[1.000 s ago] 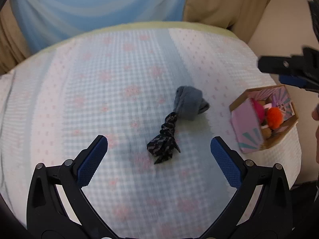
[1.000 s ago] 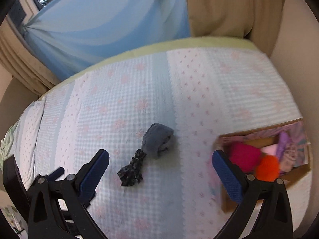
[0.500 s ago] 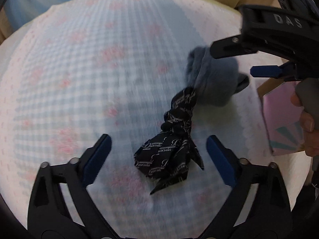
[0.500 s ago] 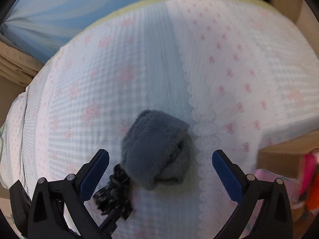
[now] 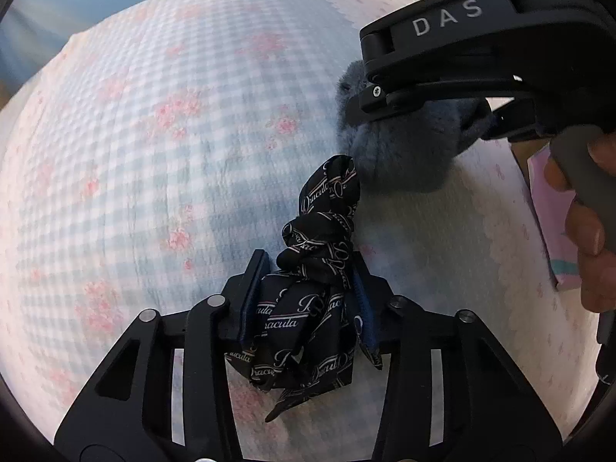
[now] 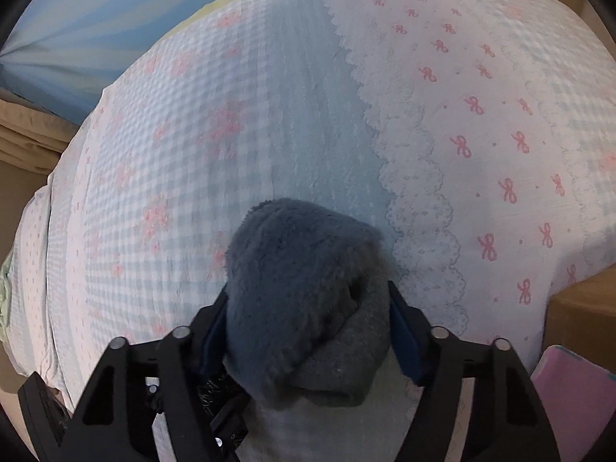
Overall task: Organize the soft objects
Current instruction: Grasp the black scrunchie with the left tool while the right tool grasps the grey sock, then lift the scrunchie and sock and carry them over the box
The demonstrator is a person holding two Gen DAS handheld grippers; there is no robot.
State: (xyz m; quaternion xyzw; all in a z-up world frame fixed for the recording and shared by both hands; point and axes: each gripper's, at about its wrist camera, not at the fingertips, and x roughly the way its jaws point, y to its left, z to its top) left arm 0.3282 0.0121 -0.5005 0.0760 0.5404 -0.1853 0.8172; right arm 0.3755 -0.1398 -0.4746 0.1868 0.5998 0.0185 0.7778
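Left gripper (image 5: 308, 300) pinched on near end of black printed scarf (image 5: 319, 254); right gripper (image 6: 308, 331) clamped around grey fuzzy bundle (image 6: 304, 288) — both on checked bedspread (image 5: 154, 134); scarf's long axis running away from left tool, far tip touching bundle; pink box (image 6: 577, 392) to the right — nearer right gripper; likely drop point.

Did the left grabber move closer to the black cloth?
Yes. The left gripper went forward over the bedspread to the black cloth. A second ago the cloth lay ahead of its open jaws; now they are shut on it.
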